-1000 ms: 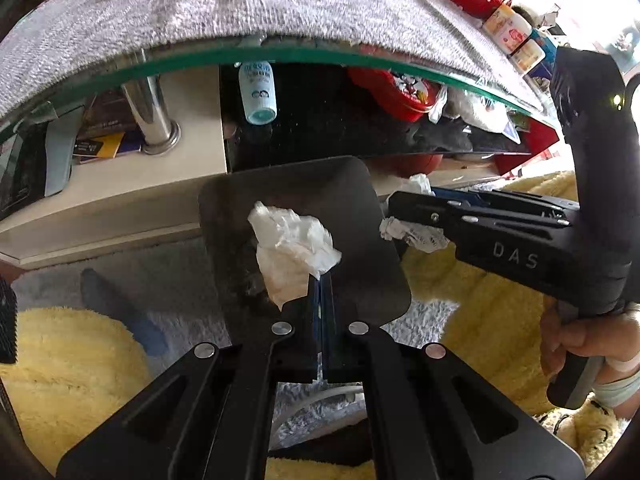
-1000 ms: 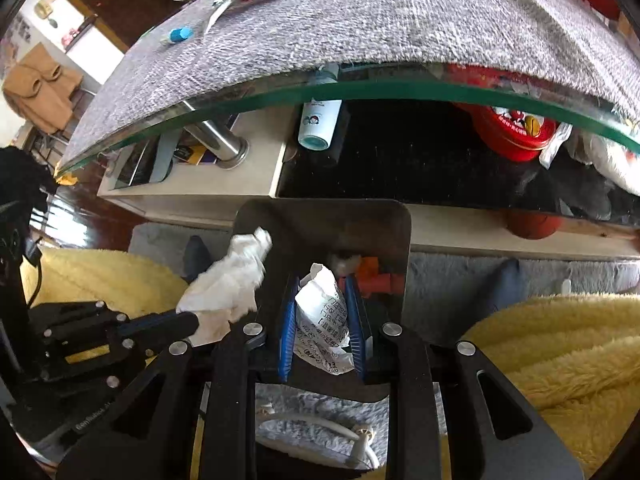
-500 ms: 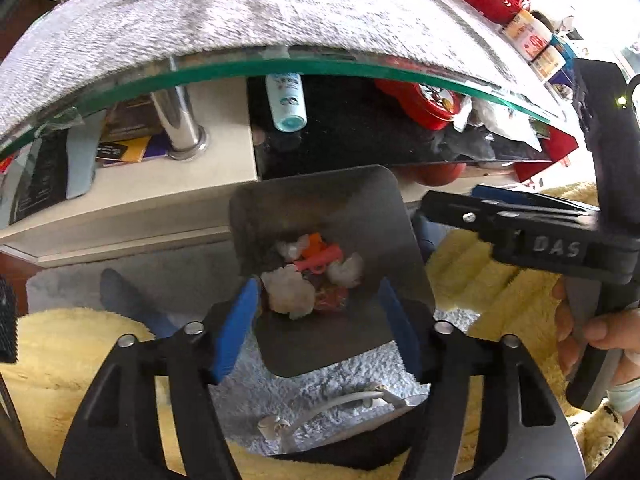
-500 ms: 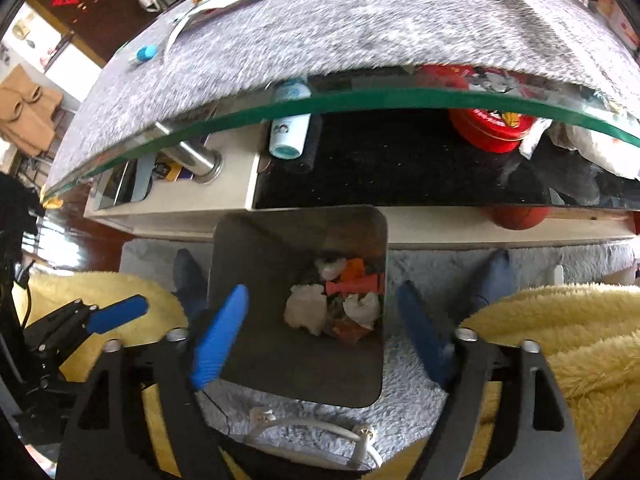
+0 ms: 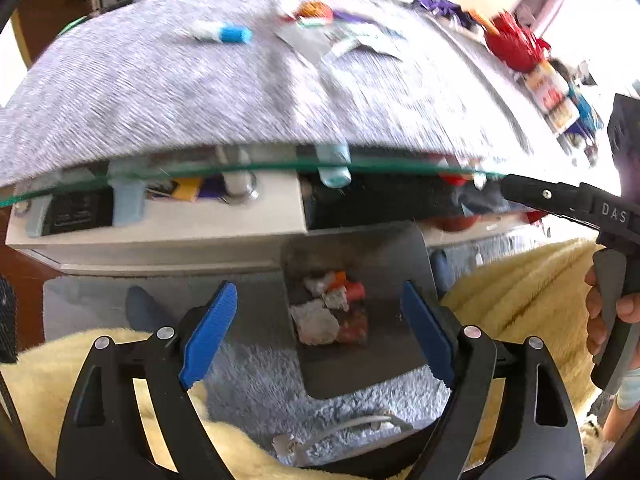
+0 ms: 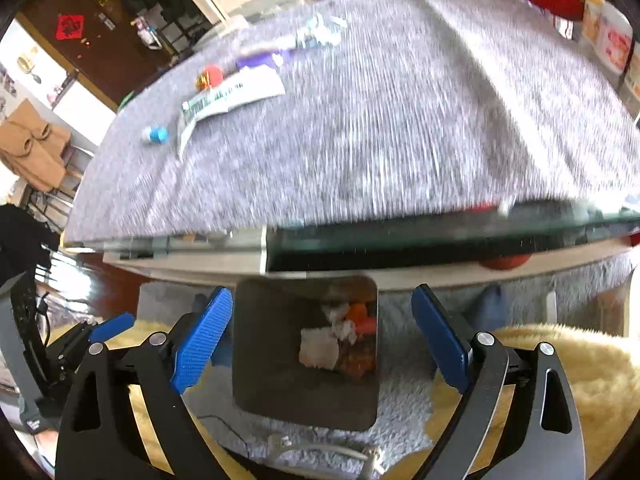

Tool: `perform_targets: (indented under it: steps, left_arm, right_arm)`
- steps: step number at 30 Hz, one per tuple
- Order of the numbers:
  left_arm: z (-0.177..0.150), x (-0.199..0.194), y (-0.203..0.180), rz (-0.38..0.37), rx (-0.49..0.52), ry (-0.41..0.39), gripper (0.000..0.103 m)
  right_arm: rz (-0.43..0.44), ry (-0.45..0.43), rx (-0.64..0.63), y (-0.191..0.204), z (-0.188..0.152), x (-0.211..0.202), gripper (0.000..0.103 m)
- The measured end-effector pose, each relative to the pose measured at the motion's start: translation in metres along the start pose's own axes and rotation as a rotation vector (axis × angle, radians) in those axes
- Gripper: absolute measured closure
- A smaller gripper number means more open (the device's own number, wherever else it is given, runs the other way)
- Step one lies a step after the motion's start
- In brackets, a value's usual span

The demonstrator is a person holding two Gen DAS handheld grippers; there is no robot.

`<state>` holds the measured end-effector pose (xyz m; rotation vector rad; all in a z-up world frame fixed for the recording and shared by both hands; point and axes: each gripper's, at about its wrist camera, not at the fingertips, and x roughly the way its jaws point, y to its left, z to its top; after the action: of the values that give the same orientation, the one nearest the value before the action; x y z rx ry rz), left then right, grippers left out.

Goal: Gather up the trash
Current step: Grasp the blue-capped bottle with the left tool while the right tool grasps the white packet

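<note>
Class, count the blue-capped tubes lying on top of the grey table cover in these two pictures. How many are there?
1. The blue-capped tube lies near the cover's far left part, beside a long white wrapper. Blur could hide others.

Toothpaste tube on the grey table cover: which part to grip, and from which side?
Grip the toothpaste tube across its flat middle, coming down from above with the right gripper, jaws spanning the narrow width. It lies flat on the grey cover, so no side gives an edge; the red ball crowds its far side.
</note>
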<state>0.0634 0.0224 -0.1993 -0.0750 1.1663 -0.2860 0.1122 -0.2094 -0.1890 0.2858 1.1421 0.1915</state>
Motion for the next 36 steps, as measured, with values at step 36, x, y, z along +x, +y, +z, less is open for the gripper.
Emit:
perform_targets:
  steps: [36]
  left_arm:
    - [0.186,0.034,0.078,0.077,0.006,-0.049,0.023]
  right_arm:
    - [-0.027,-0.033,-0.303,0.11,0.13,0.097,0.008]
